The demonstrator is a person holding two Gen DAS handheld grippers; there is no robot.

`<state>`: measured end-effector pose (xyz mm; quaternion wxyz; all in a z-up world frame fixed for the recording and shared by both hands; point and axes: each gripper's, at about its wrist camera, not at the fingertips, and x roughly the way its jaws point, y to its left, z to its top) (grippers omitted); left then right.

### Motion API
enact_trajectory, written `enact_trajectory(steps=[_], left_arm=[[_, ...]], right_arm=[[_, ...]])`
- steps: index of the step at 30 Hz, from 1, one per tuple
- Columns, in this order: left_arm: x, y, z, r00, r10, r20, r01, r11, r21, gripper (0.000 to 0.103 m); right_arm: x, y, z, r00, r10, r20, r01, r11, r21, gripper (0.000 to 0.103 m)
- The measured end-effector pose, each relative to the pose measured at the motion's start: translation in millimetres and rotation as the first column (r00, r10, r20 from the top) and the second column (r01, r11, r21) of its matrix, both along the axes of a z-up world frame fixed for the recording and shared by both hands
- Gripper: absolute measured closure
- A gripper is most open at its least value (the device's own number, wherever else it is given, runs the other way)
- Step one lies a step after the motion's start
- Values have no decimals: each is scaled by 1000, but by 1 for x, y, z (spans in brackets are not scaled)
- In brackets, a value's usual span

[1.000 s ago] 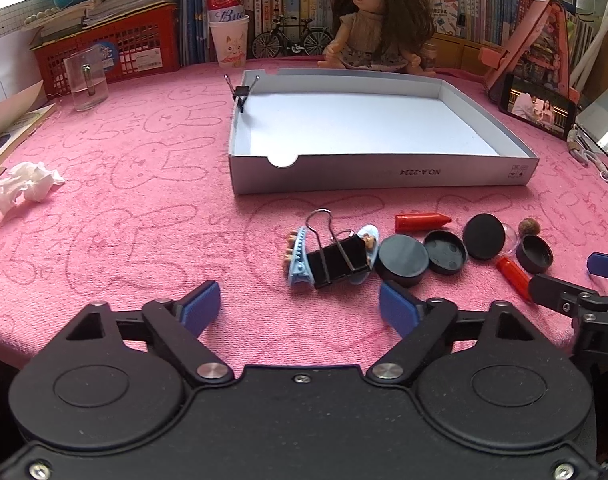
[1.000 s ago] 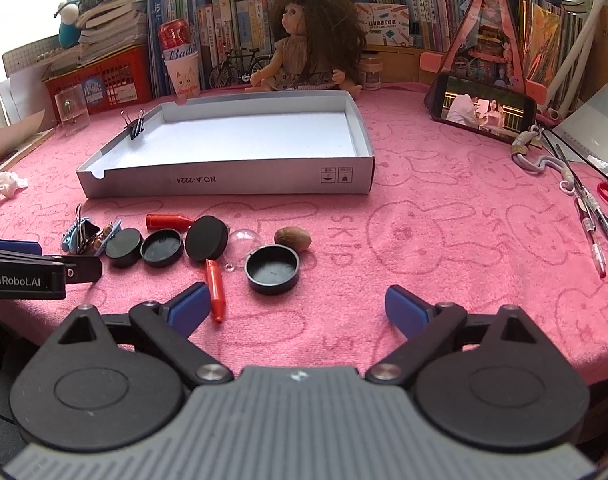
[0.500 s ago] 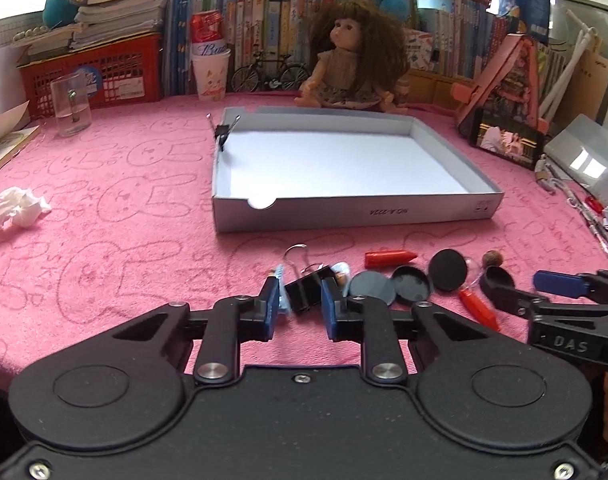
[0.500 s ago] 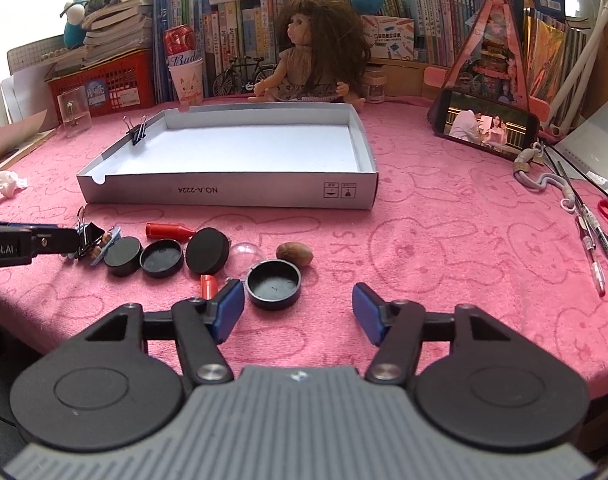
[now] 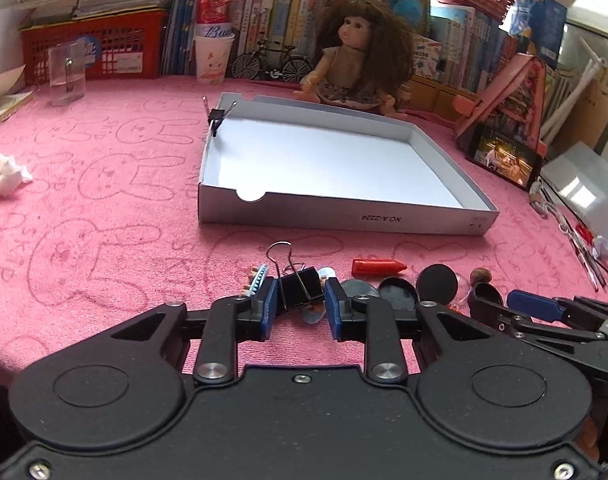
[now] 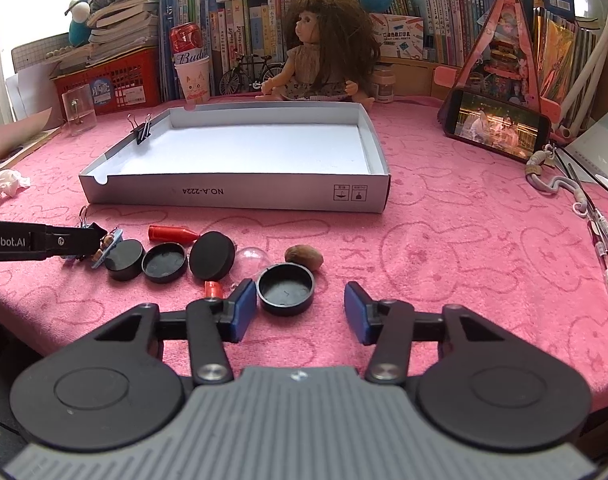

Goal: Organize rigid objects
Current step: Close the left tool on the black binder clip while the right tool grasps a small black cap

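Observation:
My left gripper (image 5: 300,307) is shut on a black binder clip (image 5: 298,288) that rests on the pink cloth in front of the white box lid (image 5: 343,216). A small blue-edged toy (image 5: 256,280) lies beside the clip. Black round caps (image 6: 164,262), a red crayon (image 6: 172,234), a clear dome (image 6: 252,258) and a nut (image 6: 304,257) lie in a row to the right. My right gripper (image 6: 300,312) is open, low over the cloth, with a black cap (image 6: 286,288) between its fingertips. Another binder clip (image 5: 216,118) grips the lid's left wall.
A doll (image 6: 323,60), books, a red basket (image 5: 92,48), a paper cup (image 5: 212,58) and a glass (image 5: 66,76) line the back. A phone on a stand (image 6: 495,124) and pens (image 6: 601,236) are at the right. Crumpled tissue (image 5: 4,174) lies at the left.
My left gripper moved forward and closed on the binder clip. My right gripper narrowed and came down around the black cap.

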<state>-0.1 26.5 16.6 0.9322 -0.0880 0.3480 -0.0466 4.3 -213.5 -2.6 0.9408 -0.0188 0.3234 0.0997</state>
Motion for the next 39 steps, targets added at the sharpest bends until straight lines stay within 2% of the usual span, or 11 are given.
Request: enact_trajectory(steps=[2, 4, 6, 10, 14, 22, 30, 36, 37, 39], left_arm=[[2, 0, -2, 1000, 5, -4, -5, 1000, 13, 75], [5, -2, -4, 1000, 8, -10, -8, 1000, 17, 68], [7, -1, -6, 1000, 22, -12, -22, 1000, 13, 66], [12, 0, -7, 999, 43, -10, -43, 999, -2, 66], [15, 4, -8, 999, 50, -9, -50, 998, -25, 66], [15, 5, -10, 999, 44, 1, -44, 998, -39, 65], [14, 5, -10, 999, 50, 7, -50, 997, -54, 66], [12, 7, -9, 998, 67, 14, -66, 996, -54, 67], [11, 8, -8, 998, 68, 14, -67, 996, -62, 71], [9, 8, -7, 998, 63, 22, -61, 995, -73, 72]], right_arm=[[0, 0, 0, 1000, 2, 0, -2, 1000, -1, 49], [2, 0, 0, 1000, 4, 0, -4, 1000, -2, 49], [4, 0, 0, 1000, 6, 1, -6, 1000, -4, 49], [4, 0, 1, 1000, 5, 2, -5, 1000, -4, 49], [9, -1, 1, 1000, -9, 7, 9, 1000, -21, 43], [9, 1, 0, 1000, -10, 15, 11, 999, -39, 43], [5, 3, 0, 1000, -2, 16, 3, 999, -46, 55], [4, 3, 0, 1000, -1, 17, 1, 999, -45, 58], [4, 3, 0, 1000, -1, 17, 2, 999, -45, 58], [3, 3, 0, 1000, 0, 17, 0, 999, -43, 66]])
